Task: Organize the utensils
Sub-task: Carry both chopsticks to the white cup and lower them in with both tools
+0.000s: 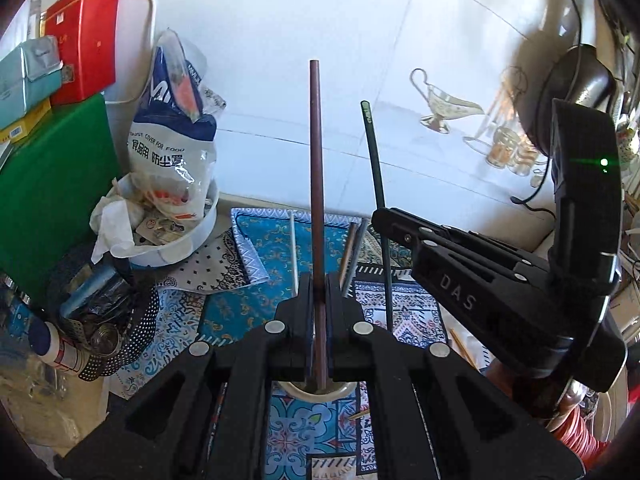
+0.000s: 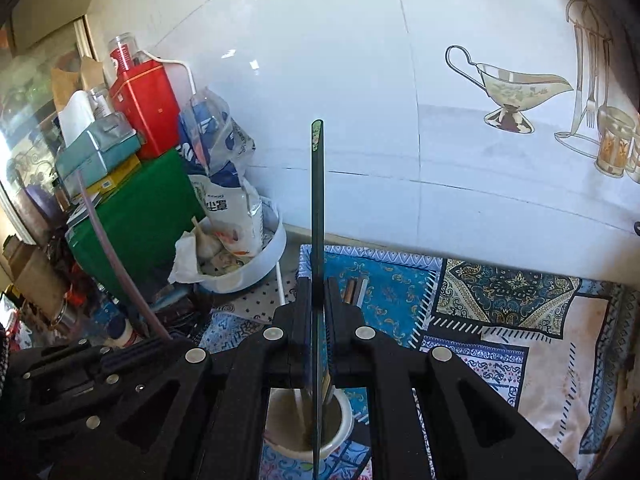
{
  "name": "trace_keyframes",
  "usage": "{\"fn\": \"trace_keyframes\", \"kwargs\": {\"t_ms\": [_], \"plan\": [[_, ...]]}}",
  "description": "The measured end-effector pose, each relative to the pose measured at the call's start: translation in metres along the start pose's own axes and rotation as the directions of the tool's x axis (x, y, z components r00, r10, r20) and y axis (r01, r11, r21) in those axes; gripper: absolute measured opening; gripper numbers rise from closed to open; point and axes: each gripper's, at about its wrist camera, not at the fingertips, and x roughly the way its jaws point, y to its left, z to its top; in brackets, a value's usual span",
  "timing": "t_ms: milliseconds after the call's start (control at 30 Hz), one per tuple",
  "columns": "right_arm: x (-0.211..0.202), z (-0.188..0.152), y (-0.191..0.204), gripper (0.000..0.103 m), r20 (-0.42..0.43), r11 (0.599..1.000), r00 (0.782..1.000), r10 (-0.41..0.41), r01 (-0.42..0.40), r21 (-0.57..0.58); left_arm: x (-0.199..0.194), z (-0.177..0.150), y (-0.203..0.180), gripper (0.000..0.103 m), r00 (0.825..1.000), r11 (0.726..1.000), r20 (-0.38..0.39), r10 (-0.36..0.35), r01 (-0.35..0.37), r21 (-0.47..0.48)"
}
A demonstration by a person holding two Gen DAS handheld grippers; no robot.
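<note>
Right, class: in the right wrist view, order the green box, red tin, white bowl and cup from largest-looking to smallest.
1. green box
2. red tin and white bowl: look alike
3. cup: partly hidden by the gripper and nearest, so unsure

Both tools are matte black plastic, each with two thick angular arms with triangular cut-outs and round silver pivot pins at the joints, ending in flat fingers. The left tool shows a thin blue lining along the inner faces of its fingers. The right tool, seen from the side, carries raised letters "DAS" on its flank, small silver screws, and a boxy black housing behind it with a lit green lamp.
</note>
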Motion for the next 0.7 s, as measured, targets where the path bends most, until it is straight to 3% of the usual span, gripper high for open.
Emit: {"fn": "trace_keyframes", "kwargs": {"t_ms": [300, 700], "plan": [[0.043, -0.013, -0.007, 0.006, -0.031, 0.999, 0.999, -0.041, 0.042, 0.034, 0.027, 0.001, 0.017, 0.003, 0.998, 0.999, -0.054, 0.027, -0.028, -0.021], [0.048, -0.035, -0.003, 0.006, -0.043, 0.999, 0.998, -0.044, 0.044, 0.001, 0.059, -0.007, 0.027, 0.003, 0.989, 0.999, -0.145, 0.026, -0.031, -0.038]]}}
